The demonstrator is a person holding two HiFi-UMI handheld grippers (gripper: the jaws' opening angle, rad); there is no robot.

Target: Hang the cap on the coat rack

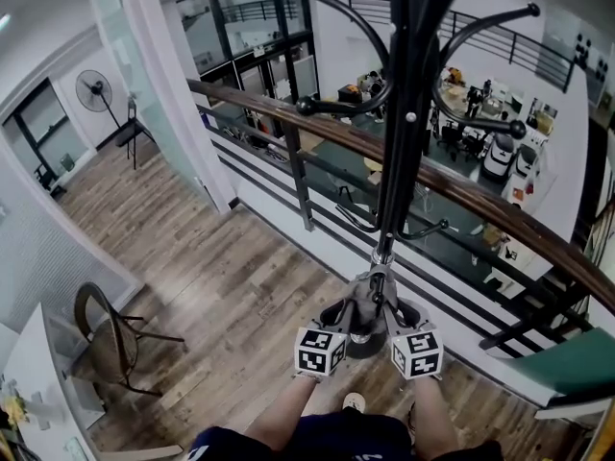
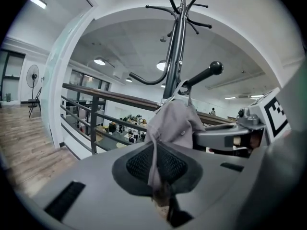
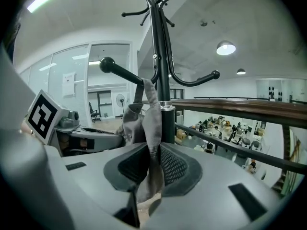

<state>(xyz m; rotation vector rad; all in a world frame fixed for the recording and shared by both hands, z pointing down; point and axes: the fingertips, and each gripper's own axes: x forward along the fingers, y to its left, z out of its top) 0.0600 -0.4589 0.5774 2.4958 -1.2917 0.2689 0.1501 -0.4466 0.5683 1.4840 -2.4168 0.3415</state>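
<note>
Gripping anything, the left hand-held gripper [image 2: 157,170]? — asks one.

Yes — says the other. Its jaws are closed tight on a fold of the grey cap [image 2: 175,121], with the cloth pinched between the mesh pads.

And the right hand-held gripper [image 3: 151,171]?

Its jaws stand a little apart. Cap cloth hangs down between them and lies against one pad, but a gap shows at the other, so it is not clamped.

Where is the cap itself?

Up against the dark pole of the coat rack [image 3: 160,56], between the two hand-held grippers, which sit close side by side. Its back strap runs up to the ball-tipped hook [image 2: 204,75] and seems to loop over that arm.

What lies behind?

A wooden handrail [image 1: 480,200] just past the rack, with an office floor well below it. The head view shows wood flooring [image 1: 221,277] and a chair [image 1: 106,339] off to the left.
</note>
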